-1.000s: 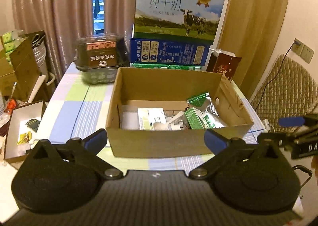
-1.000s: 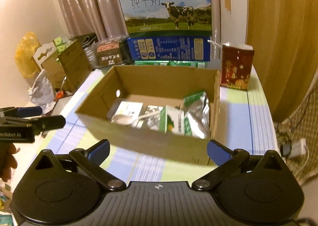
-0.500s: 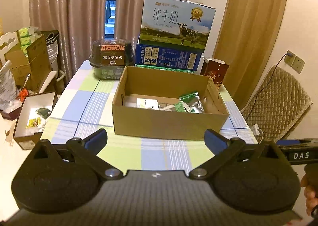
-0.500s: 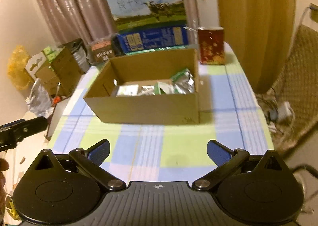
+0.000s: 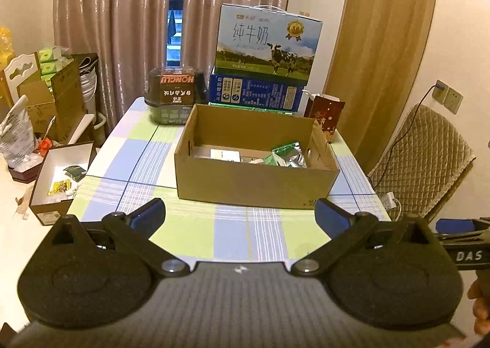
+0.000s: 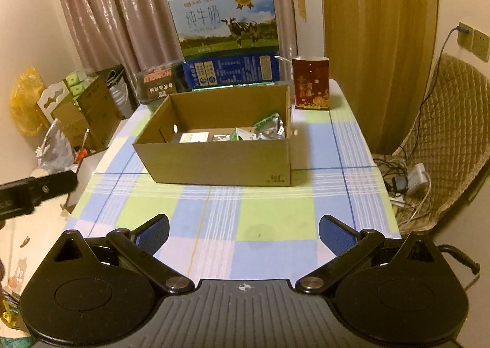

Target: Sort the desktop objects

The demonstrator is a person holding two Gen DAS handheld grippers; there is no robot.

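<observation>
Both the left gripper (image 5: 239, 218) and right gripper (image 6: 243, 231) hang spread and empty over the desk's (image 6: 269, 216) near edge, the cardboard box (image 6: 220, 161) straight ahead at mid-desk, long side facing them

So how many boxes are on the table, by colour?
Brown cardboard box: 1
Blue milk boxes, cow box on dark blue box: 2
Red box: 1
Dark Honglu box: 1
Total: 5
</observation>
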